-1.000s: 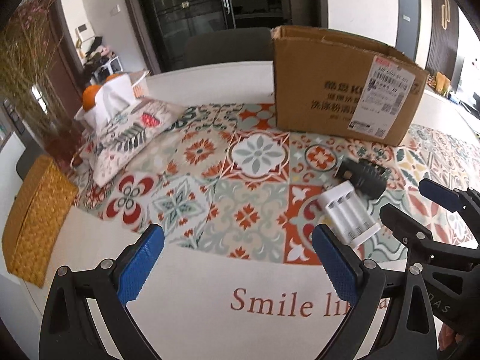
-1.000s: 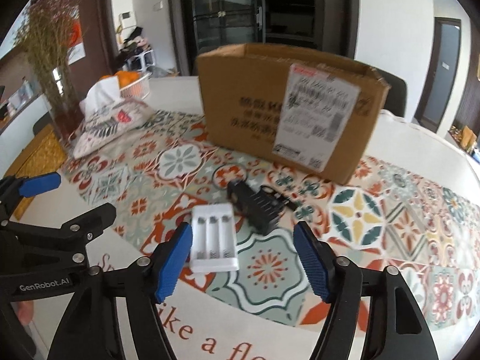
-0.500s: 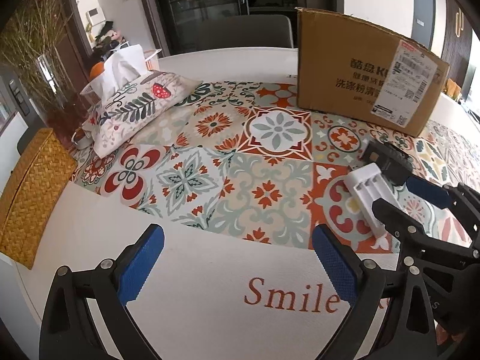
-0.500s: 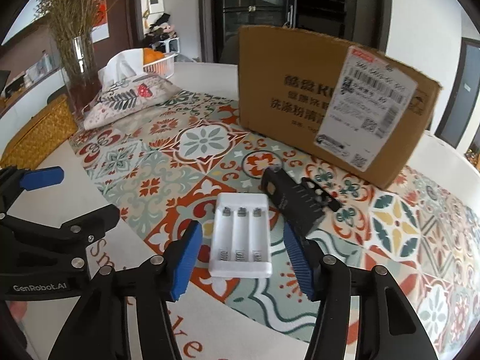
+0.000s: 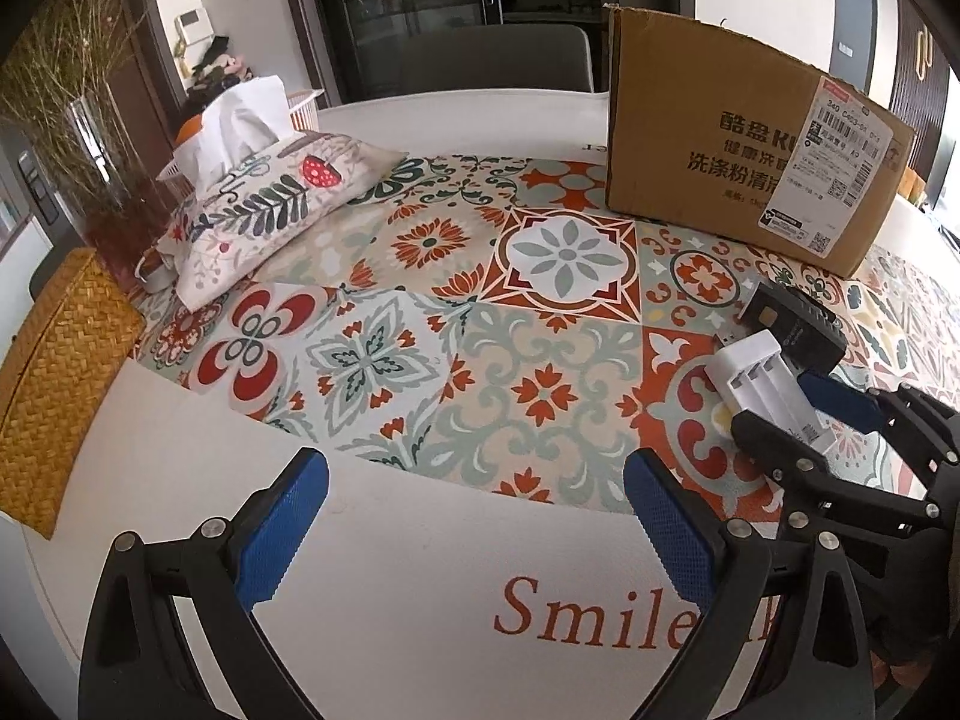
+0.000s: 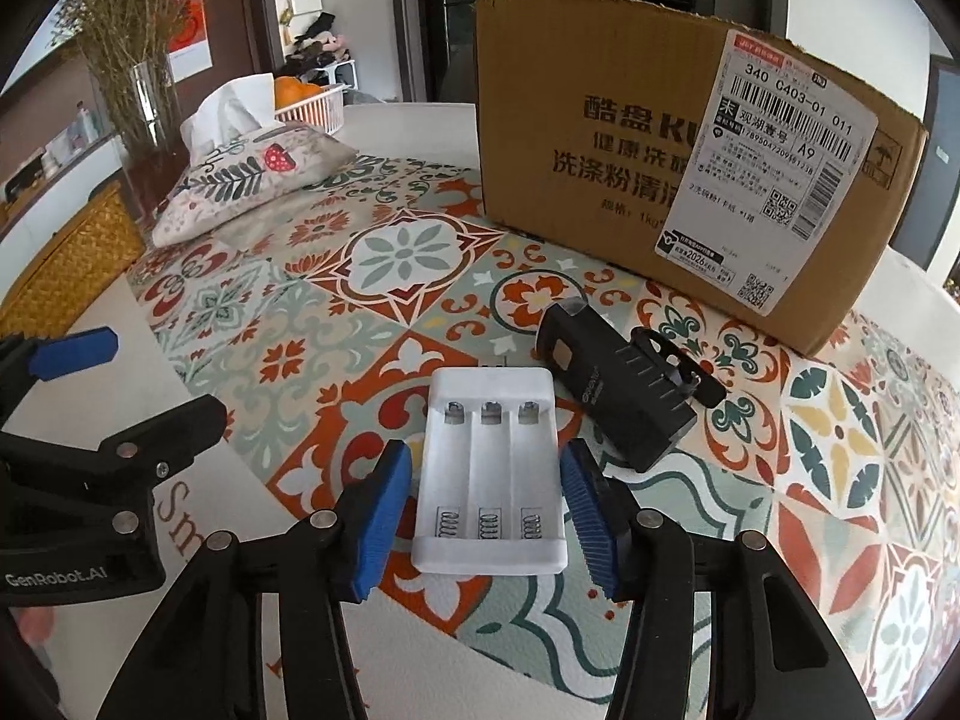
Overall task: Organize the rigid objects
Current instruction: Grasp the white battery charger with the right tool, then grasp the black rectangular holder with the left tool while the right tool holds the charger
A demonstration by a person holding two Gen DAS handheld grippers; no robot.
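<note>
- Straddling the white battery charger (image 6: pixel 491 471), the right gripper (image 6: pixel 487 516) has a blue pad on each long side of it; the jaws have just been narrowing, with the charger between them, and a thin gap shows at each pad, so it is not yet pinched.
- The charger lies flat on the patterned tablecloth (image 6: pixel 384 258), its 3 empty slots facing up, springs at the near end and metal contacts at the far end.
- A black device (image 6: pixel 618 396) lies just beside the charger's far right corner, tilted at an angle; whether the 2 touch I cannot tell.
- Behind both stands an open cardboard box (image 6: pixel 600 180) with a white shipping label on its front.
- The left gripper (image 5: pixel 474 516) hovers over the white border of the cloth, above the printed word "Smile", with its 2 blue pads wide apart and nothing between them.
- From the left wrist view the charger (image 5: pixel 765 384) sits off to the right, partly covered by the right gripper's black frame (image 5: pixel 840 480).
- At the far left a tissue pouch (image 5: pixel 270 198) with a leaf print lies near a vase of dried stems (image 5: pixel 90 138) and a woven yellow basket (image 5: pixel 54 396).
</note>
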